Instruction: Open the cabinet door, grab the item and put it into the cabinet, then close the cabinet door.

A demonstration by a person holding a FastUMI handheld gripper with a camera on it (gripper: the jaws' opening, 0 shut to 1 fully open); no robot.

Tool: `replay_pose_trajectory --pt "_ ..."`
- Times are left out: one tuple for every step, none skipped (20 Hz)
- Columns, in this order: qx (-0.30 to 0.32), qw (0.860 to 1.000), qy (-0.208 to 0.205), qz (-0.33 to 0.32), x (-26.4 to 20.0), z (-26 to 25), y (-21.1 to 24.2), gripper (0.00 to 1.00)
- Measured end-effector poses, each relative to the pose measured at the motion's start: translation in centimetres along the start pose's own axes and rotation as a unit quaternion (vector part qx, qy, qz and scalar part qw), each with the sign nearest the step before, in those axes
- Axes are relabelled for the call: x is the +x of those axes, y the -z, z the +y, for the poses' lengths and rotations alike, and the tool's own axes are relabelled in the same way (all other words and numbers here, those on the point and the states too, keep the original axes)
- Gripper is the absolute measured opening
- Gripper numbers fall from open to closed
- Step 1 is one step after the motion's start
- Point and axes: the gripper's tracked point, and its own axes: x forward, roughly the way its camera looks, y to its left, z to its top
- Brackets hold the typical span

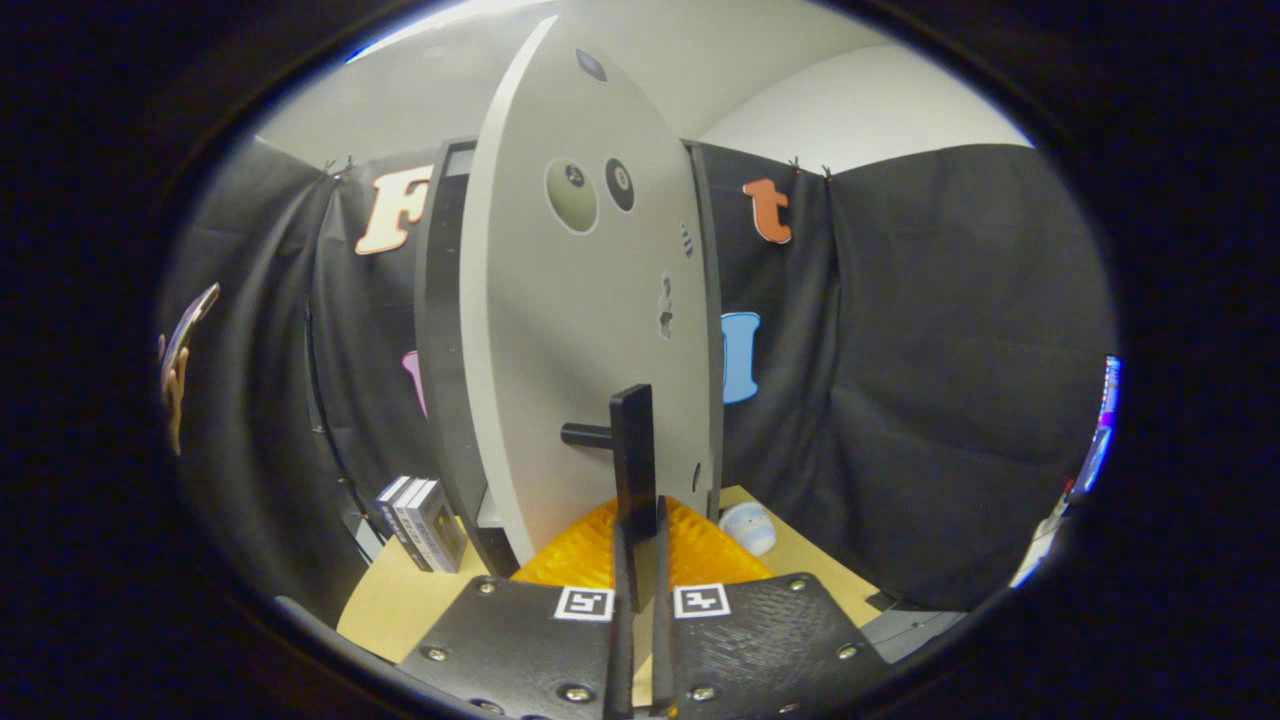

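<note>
The door [580, 330], a pale grey panel, is swung open toward the camera and seen nearly edge-on, rising at 12 o'clock from the jaws. Two round recesses sit high on its face. Behind its left edge, at about 11 o'clock, stands the dark cabinet [445, 350]; how much of its inside is open to view I cannot tell.

The counter [400, 600] is light wood and carries everything else.

The gripper [637, 560] points straight at the door. Its jaws are drawn close together, with the lower end of the dark bar handle [633, 470] between them; the two fingers [622, 600] flank the bar and appear to clamp it. The handle stands upright, held off the door by a short round post at its left.

An orange ribbed piece [700, 550] spreads just beyond the fingers, on both sides of them, at the foot of the door.

A set of grey boxes [420, 520] stands on the counter at 10 o'clock, just left of the cabinet base.

The item [748, 525], small, rounded, pale blue and white, lies on the counter at 1 o'clock, just right of the door's bottom corner, outside the cabinet.
</note>
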Motion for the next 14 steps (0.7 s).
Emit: replay_pose_trajectory --pt "0.007 1.0 0.006 0.0 0.0 -0.1 0.0 0.08" --pt "0.01 1.0 0.013 0.001 -0.1 -0.4 0.0 0.08" --pt "0.012 1.0 0.022 0.001 -0.1 -0.8 0.0 0.08" --pt "0.011 0.999 0.031 0.002 -0.2 -1.3 0.0 0.08" --pt "0.013 0.999 0.041 0.003 -0.3 -1.7 0.0 0.08" --pt "0.016 0.999 0.05 0.003 -0.4 -2.2 -0.1 0.08" --pt "0.017 0.998 0.054 0.004 -0.5 -2.4 0.0 0.07" --pt "0.021 0.998 0.055 0.008 -0.5 -2.6 0.1 0.07" --pt "0.023 0.998 0.054 0.013 -0.5 -2.5 0.3 0.08" --pt "0.023 0.998 0.051 0.022 -0.5 -2.6 0.6 0.07" --pt "0.023 0.998 0.05 0.028 -0.5 -2.6 0.8 0.07" --pt "0.02 0.998 0.052 0.031 -0.6 -2.8 0.9 0.08" --pt "0.017 0.998 0.058 0.03 -0.6 -3.0 1.0 0.07" --pt "0.014 0.997 0.066 0.03 -0.6 -3.3 0.9 0.07"
